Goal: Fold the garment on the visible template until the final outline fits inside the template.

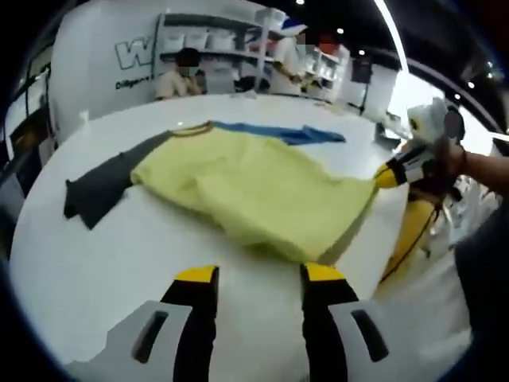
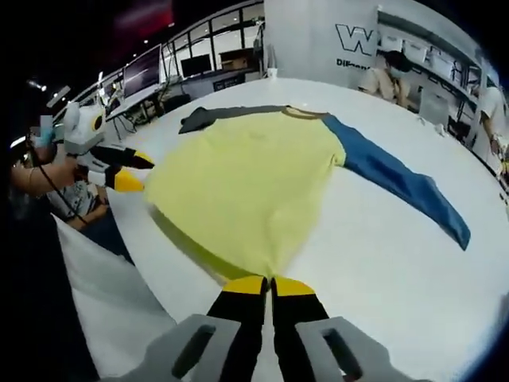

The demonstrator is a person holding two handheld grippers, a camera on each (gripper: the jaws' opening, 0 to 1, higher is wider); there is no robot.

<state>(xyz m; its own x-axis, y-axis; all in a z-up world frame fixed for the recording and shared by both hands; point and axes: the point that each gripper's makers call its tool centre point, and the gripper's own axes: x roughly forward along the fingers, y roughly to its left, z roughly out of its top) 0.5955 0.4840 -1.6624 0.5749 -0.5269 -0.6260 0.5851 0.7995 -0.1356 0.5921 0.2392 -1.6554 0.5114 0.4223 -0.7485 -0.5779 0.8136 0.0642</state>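
- on white desk: yellow garment lying spread, grey sleeve and blue sleeve still out
- right gripper pinching hem; left gripper parted, empty
- folding barely begun, by judgement

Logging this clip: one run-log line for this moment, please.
shirt: spread flat on white table, unfolded | right gripper: shut on shirt hem | left gripper: open, near hem

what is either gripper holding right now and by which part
The right gripper is shut on the bottom hem of the yellow shirt. The left gripper is open, holding nothing.
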